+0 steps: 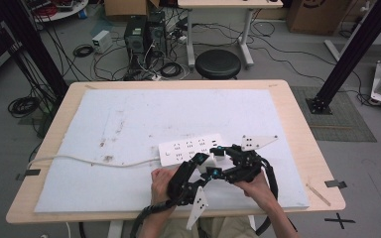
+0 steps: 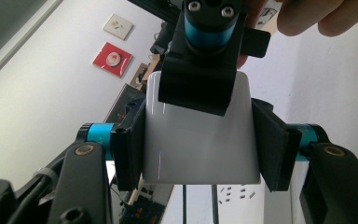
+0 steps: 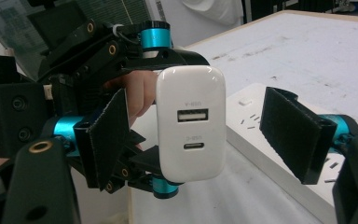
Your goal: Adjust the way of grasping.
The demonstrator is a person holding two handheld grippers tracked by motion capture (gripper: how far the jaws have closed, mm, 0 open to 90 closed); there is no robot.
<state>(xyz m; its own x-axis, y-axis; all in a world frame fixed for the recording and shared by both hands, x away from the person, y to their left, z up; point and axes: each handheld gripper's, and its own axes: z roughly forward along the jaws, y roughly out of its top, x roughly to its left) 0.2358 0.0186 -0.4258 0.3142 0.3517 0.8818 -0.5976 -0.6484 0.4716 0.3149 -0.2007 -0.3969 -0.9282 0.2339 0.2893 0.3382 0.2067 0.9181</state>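
A white USB charger (image 3: 191, 140) hangs just above the table's near side, its two ports facing the right gripper view. My left gripper (image 2: 198, 149) is shut on its sides, with both black pads pressed against the white body (image 2: 196, 140). My right gripper (image 3: 200, 135) is open and straddles the charger, with a gap on each side. In the left gripper view one of the right gripper's pads (image 2: 198, 88) sits over the charger's upper part. In the high view both grippers meet at the charger (image 1: 209, 159), just in front of a white power strip (image 1: 188, 148).
The power strip (image 3: 247, 116) lies on a white mat (image 1: 178, 114) covering a wooden table (image 1: 302, 148). Its white cable (image 1: 94, 161) runs left off the table edge. A black stool (image 1: 218, 63) stands beyond the far edge.
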